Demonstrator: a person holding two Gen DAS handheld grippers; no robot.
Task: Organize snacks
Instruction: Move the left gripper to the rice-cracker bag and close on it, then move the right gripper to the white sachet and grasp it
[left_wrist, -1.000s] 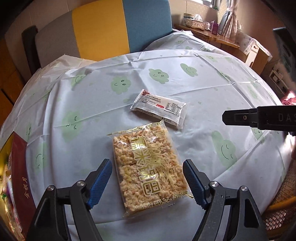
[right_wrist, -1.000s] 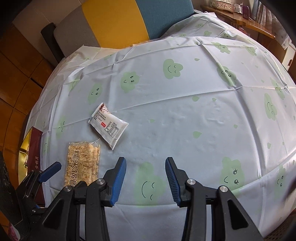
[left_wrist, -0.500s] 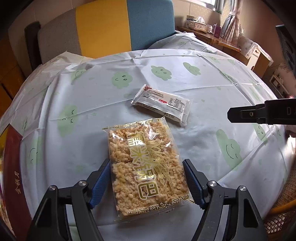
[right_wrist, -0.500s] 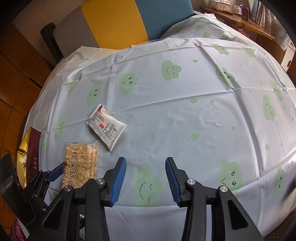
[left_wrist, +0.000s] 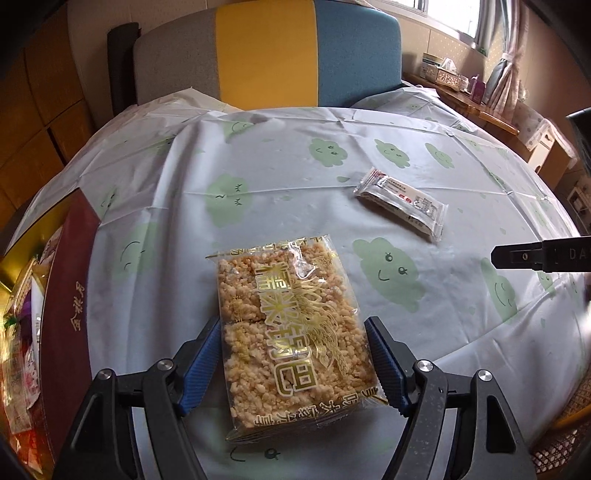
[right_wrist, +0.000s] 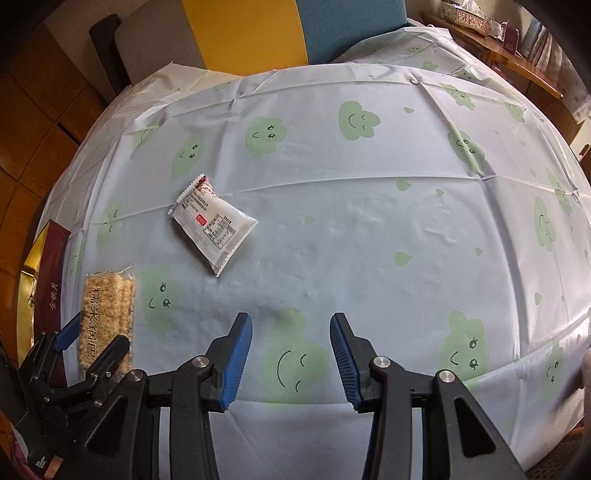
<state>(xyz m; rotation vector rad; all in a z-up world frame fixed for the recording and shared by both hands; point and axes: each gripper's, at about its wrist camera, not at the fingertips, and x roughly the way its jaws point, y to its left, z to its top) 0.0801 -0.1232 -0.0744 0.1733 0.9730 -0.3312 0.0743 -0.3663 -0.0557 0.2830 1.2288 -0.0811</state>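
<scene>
Currently, scene status by component:
Left hand-held gripper (left_wrist: 293, 363): jaws spread, one blue pad on each long side of the rice-cracker pack; whether the pads touch the wrapper cannot be told.
Rice-cracker pack (left_wrist: 291, 332): clear wrapper with gold print, flat on the counter near its front edge, lower half between the left fingers; also seen at the left in the right wrist view (right_wrist: 107, 314).
White snack packet (right_wrist: 214, 223): flat on the counter, apart from the rice-cracker pack, lying farther back and to its right; label side with a small red mark faces up.
Right hand-held gripper (right_wrist: 291, 354): jaws spread, nothing between them, above a green cloud print on the cloth.
Counter (right_wrist: 369, 221): covered by a pale cloth printed with green smiling clouds.
Red and gold box (left_wrist: 70, 295): at the left edge of the counter, just beside the left hand-held gripper.
Chair (left_wrist: 266, 55): grey, yellow and blue back, behind the counter.
</scene>
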